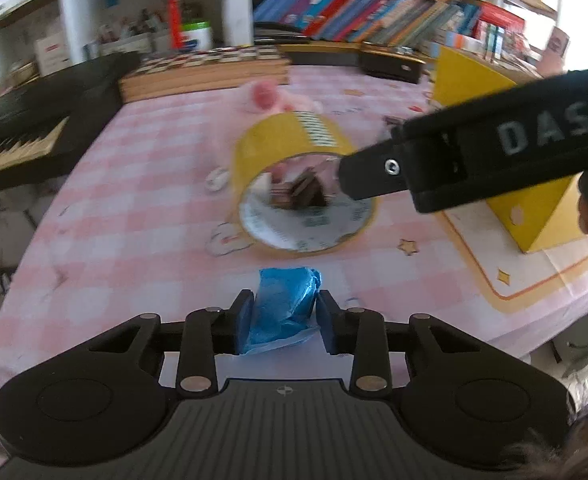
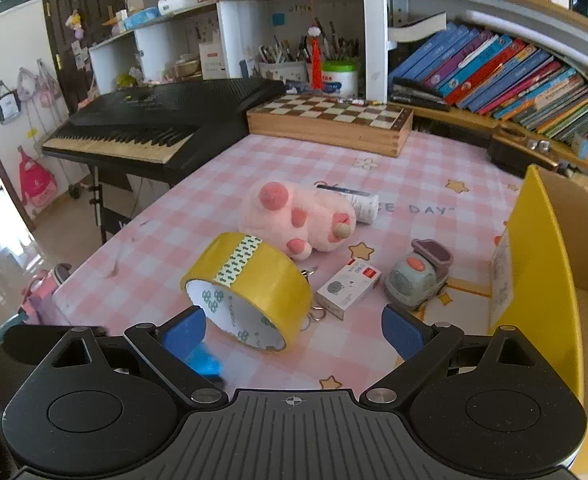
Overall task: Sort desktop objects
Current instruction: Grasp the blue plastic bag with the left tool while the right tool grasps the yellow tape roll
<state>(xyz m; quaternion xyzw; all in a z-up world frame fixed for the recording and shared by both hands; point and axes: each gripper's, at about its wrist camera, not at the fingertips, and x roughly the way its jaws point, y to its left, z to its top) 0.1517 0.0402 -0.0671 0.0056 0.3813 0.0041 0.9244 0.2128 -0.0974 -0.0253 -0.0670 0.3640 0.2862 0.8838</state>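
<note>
A crumpled roll of blue plastic [image 1: 284,312] lies on the pink checked tablecloth [image 1: 134,208], and my left gripper [image 1: 282,300] is shut on it, both pads pressing its sides. Just beyond stands a yellow tape roll [image 1: 286,136] on its edge. In the left wrist view the body of the right gripper [image 1: 474,160] reaches in from the right towards the tape. My right gripper [image 2: 294,320] is open, its blue pads [image 2: 186,332] standing wide on either side of the near end of the tape roll [image 2: 250,280] without touching it. The blue plastic [image 2: 204,360] shows behind its left finger.
A pink plush toy [image 2: 298,216], a white tube [image 2: 358,200], a small white box [image 2: 348,288], metal key rings [image 2: 314,316] and a grey toy vehicle [image 2: 418,280] lie past the tape. A yellow cardboard box [image 2: 542,280] stands right. A chessboard [image 2: 330,120] and a keyboard [image 2: 142,128] line the back.
</note>
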